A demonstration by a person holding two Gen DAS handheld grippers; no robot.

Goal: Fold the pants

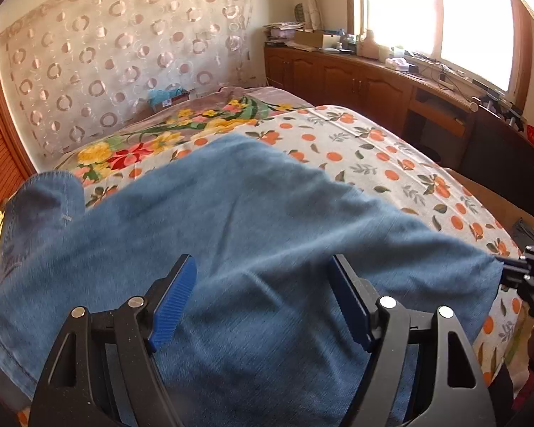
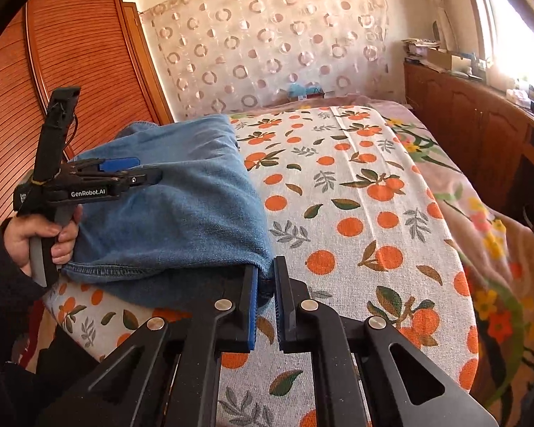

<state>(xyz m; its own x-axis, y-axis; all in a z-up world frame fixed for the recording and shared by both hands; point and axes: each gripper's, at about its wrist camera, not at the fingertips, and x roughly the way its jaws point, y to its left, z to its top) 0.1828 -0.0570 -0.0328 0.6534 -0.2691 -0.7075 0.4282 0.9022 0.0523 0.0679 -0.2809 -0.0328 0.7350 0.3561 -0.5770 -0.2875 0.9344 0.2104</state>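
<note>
While the right gripper (image 2: 266, 284) pinches 1 corner of the jeans (image 2: 181, 210), denim sits btwn its blue pads. Left gripper (image 1: 263, 284) hangs w/ jaws apart, the jeans lying under them.

The pants (image 2: 181, 206) are blue denim, folded over and spread flat on the orange-print sheet (image 2: 356, 213). In the right wrist view, the stitched hem is seen toward 7 o'clock.

This was a home bedroom: a bed (image 2: 356, 213) under an orange-print sheet (image 1: 391, 156) and floral blanket (image 1: 153, 146), a louvred wooden wardrobe (image 2: 89, 57), a circle-patterned curtain (image 1: 124, 46), and cluttered wooden cabinets (image 1: 345, 78) beneath a bright window (image 1: 438, 17).
</note>
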